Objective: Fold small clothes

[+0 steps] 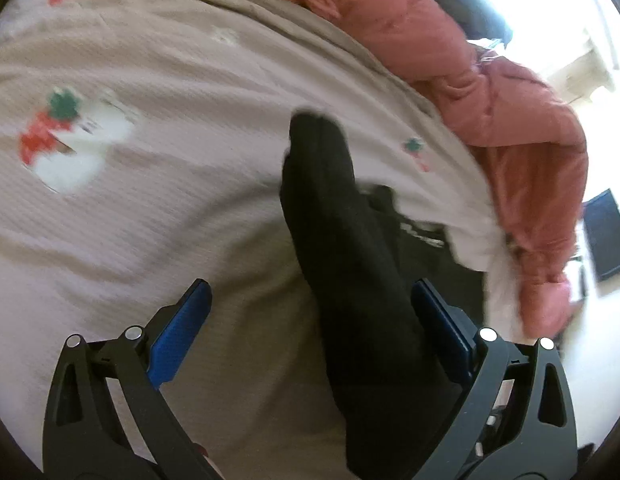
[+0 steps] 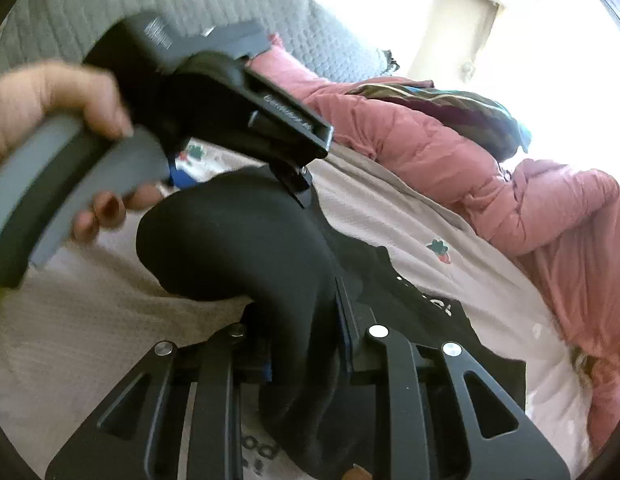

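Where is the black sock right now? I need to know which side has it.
The black sock is clamped in the right hand-held gripper, bulging above the beige bedspread. In the left wrist view it runs between the open left hand-held gripper fingers.

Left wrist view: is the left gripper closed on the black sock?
No, the left gripper stands wide open, and the black sock only lies between its blue pads.

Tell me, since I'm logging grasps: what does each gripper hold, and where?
Right gripper clamps the black fabric sock near one end. Left gripper stands open around it, holding nothing.
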